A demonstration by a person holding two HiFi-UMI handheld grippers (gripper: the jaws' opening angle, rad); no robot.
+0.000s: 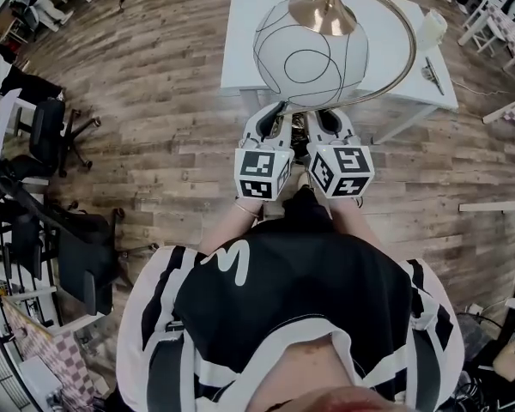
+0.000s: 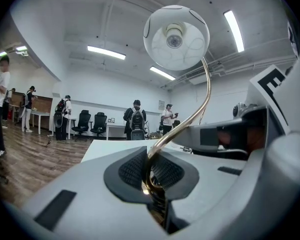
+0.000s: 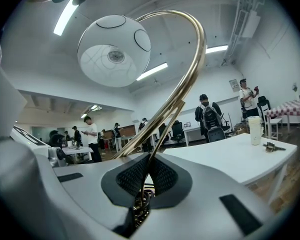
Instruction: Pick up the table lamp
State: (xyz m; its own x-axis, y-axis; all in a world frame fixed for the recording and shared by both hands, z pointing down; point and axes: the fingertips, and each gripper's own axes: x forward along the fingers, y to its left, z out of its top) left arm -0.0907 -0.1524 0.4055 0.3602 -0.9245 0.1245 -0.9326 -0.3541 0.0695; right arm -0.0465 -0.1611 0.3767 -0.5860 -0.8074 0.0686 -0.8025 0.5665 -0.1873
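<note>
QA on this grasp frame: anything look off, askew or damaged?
Nothing stands out. The table lamp looks intact: the left hand-held gripper and right hand-held gripper each clamp its thin gold stem. The white table shows no spill.

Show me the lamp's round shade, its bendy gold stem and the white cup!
round shade (image 1: 309,54), head view, the middle of the white globe.
gold stem (image 3: 199,39), right gripper view, the outer bend of its arch.
white cup (image 3: 255,130), right gripper view, the cup's side.
</note>
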